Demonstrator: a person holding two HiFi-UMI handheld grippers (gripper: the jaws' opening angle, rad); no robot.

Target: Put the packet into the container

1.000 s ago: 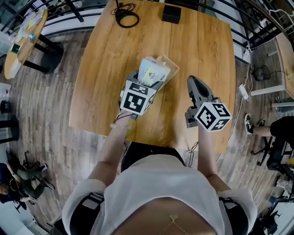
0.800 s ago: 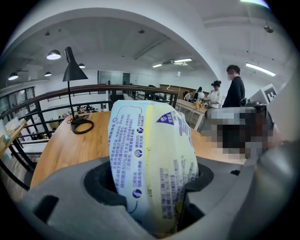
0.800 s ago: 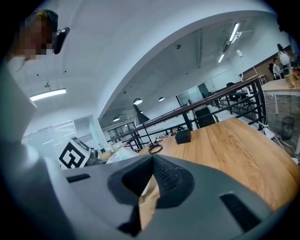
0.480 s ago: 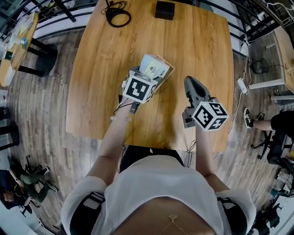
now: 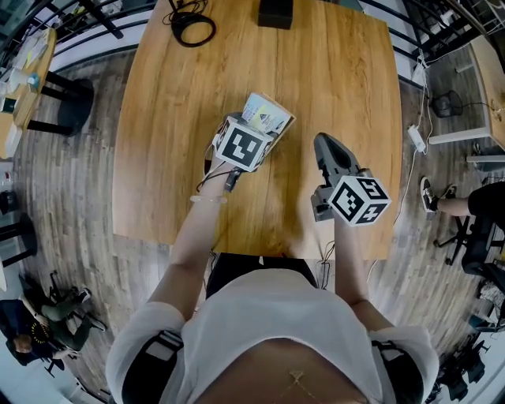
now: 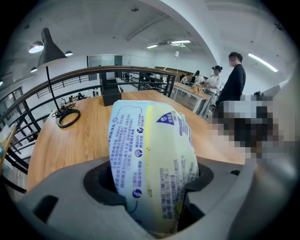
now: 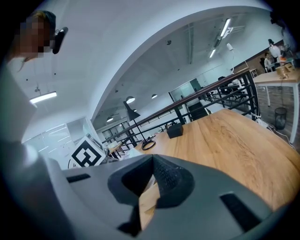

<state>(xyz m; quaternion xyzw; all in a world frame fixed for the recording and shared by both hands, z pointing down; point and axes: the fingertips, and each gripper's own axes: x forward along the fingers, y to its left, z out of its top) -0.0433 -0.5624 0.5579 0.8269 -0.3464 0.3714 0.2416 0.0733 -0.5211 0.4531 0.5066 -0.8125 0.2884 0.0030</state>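
Item: soft plastic packet, white and pale yellow with blue print, pinched upright in the left claw at frame centre of the head view, directly over a small tan open box of which only an edge shows at the packet's right; whether the packet's lower end sits inside the box cannot be told. Right claw, lower right of the packet and well apart from it, pressed together at the tips with nothing between, held over the light wooden table. At the table's far edge, top of frame: black coiled cable, black rectangular block.
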